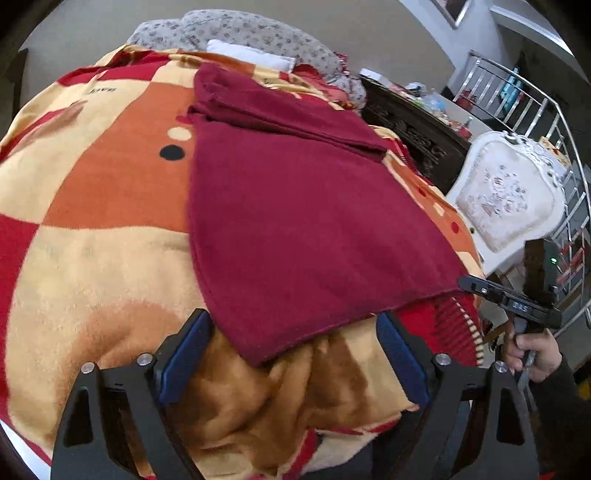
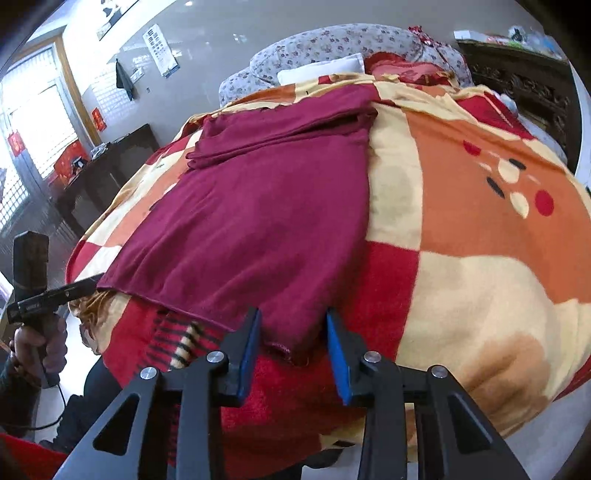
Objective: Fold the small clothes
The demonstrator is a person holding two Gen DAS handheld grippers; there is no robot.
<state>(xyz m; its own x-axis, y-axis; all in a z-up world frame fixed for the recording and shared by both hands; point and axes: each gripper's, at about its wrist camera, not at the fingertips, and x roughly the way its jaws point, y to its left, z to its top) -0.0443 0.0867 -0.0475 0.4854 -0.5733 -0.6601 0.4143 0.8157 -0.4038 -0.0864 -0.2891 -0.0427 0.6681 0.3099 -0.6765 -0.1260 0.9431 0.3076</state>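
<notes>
A dark red knit garment (image 1: pixel 295 206) lies flat on a patterned blanket, with its sleeves folded across the far end; it also shows in the right wrist view (image 2: pixel 266 221). My left gripper (image 1: pixel 291 354) is open, its blue pads straddling the garment's near left hem corner. My right gripper (image 2: pixel 293 343) is open, with the near right hem corner between its blue pads. The right gripper also shows at the garment's right corner in the left wrist view (image 1: pixel 476 286). The left gripper shows at the left corner in the right wrist view (image 2: pixel 83 286).
The orange, red and cream blanket (image 1: pixel 103 206) covers a bed. A floral quilt (image 1: pixel 240 33) and white pillow (image 1: pixel 251 55) lie at the far end. A dark carved cabinet (image 1: pixel 413 129) and a white chair (image 1: pixel 509 199) stand to the right. A dark table (image 2: pixel 99 173) stands left.
</notes>
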